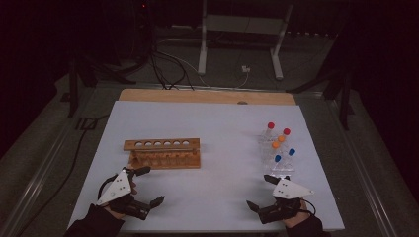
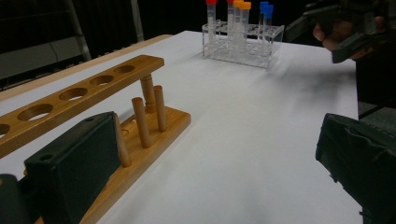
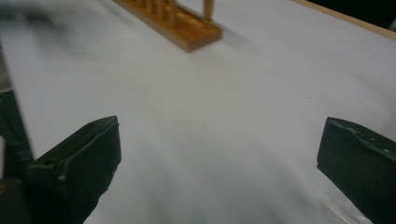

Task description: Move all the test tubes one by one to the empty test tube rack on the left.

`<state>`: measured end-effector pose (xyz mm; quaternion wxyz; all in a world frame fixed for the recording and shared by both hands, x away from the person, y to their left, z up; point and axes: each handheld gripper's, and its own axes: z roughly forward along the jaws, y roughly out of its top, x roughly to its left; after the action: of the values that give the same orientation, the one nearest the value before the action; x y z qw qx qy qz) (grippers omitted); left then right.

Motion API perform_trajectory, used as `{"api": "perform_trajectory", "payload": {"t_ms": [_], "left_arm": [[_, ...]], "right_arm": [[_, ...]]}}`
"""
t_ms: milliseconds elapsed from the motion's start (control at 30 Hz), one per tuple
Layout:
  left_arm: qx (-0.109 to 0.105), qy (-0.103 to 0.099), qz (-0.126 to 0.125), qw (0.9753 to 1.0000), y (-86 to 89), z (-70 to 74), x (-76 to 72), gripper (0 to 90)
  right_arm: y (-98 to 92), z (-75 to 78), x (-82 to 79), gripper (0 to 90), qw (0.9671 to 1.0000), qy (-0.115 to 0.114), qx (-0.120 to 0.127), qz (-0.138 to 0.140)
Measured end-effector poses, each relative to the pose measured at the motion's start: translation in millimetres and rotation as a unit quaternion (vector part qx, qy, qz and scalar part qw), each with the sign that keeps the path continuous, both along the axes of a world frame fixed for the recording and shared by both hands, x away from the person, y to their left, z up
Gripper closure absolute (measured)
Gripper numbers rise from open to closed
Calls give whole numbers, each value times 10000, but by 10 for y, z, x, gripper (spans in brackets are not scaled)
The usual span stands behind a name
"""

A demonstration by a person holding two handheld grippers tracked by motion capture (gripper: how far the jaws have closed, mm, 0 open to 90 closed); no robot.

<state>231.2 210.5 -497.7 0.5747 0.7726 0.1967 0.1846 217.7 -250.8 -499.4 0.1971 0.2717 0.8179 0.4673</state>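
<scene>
In the high view, the wooden rack [image 1: 163, 153] lies on the left half of the bench [image 1: 217, 128], closer to the front edge than to the back one. It has a top bar with six round holes, and all the holes are empty. The left gripper [image 1: 146, 185] rests at the front left corner, just in front of the rack; its jaws are wide apart and hold nothing. The right gripper [image 1: 262, 193] is at the front right corner, also wide open and empty. Just behind it stands a clear rack [image 1: 276, 153] with capped tubes: two red caps, two orange, two blue. The bench has a white cover with a wooden strip along the back edge; the room around is dark, with cables on the floor.

In the left gripper view, the wooden rack [image 2: 93, 116] is beside the left jaw, and short pegs stand on its base. The clear rack [image 2: 243, 44] is at the far side, with the right gripper [image 2: 336, 28] beside it.

In the right gripper view, the jaws are far apart over the bare white surface [image 3: 224, 116]; one end of the wooden rack [image 3: 182, 21] is at the top.
</scene>
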Motion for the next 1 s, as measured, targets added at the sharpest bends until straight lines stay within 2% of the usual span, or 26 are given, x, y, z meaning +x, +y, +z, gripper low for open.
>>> {"api": "perform_trajectory", "payload": {"t_ms": [67, 100, 167, 300, 567, 600, 633, 700, 800, 833, 867, 933, 1000], "left_arm": [[5, -7, 10, 10000, 1, 1, 0, 5], [-7, -6, 8, 10000, 2, 0, -1, 5], [12, -9, 18, 10000, 3, 1, -2, 5], [6, -5, 10, 10000, 1, 4, -7, 5], [9, 4, 4, 10000, 2, 5, -4, 5], [-10, 8, -4, 10000, 2, 6, -5, 5], [-18, 9, -5, 10000, 2, 6, -6, 5], [-12, 7, -3, 10000, 4, 6, -6, 5], [-18, 2, -7, 10000, 3, 8, -7, 5], [-7, 11, -13, 10000, 3, 7, -10, 5], [-7, 11, -13, 10000, 3, 7, -10, 5], [3, 5, -15, 10000, 1, 7, -10, 4], [-12, 11, -28, 10000, 1, 7, -7, 5]], "right_arm": [[15, 16, -6, 0, 10000, 6, 4, 45], [36, 64, -17, 0, 9999, 19, 126, 115], [46, 90, -20, 0, 9998, -8, 169, 126], [75, 226, -43, 0, 9993, -158, 303, 129], [91, 362, -67, 0, 9987, -330, 373, -140], [68, 392, -69, 0, 9978, -426, 427, -270], [68, 392, -69, 0, 9978, -426, 427, -270], [10, 431, -59, 0, 9954, -587, 523, -546], [-36, 461, -35, 0, 9953, -491, 564, -622], [-74, 474, -24, 0, 9936, -612, 497, -806], [-74, 474, -24, 0, 9936, -612, 497, -806], [-139, 481, -9, 0, 9906, -664, 515, -1081], [-164, 483, -2, 0, 9895, -670, 538, -1158]]}}
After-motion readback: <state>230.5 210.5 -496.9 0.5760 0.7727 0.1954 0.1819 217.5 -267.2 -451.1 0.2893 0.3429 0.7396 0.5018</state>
